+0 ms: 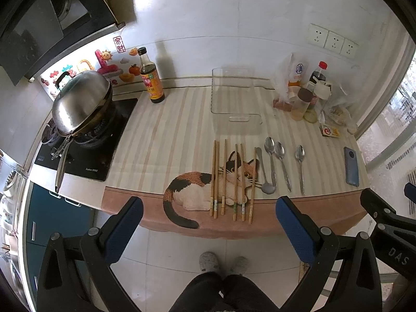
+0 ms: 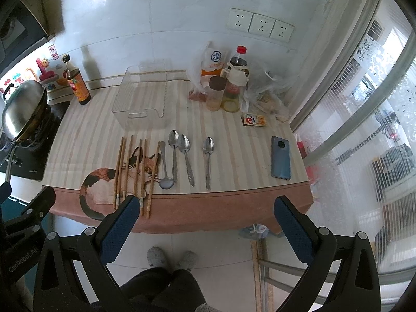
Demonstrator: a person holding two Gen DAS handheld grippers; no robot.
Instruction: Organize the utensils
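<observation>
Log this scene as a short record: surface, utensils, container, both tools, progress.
surface: counter under a striped cat cloth
chopsticks: six wooden chopsticks lying side by side across the cat picture
spoons: four metal spoons to the right of them, one turned bowl-end toward the person
container: clear plastic tray behind the utensils, nothing in it
left tool: open, holding nothing, short of the counter edge
right tool: open, holding nothing
progress: no utensil in the tray yet

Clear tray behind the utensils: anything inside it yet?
Nothing visible inside the clear tray; the striped cloth shows through its base. The chopsticks and spoons lie on the cloth in front of it. Both grippers are open.
</observation>
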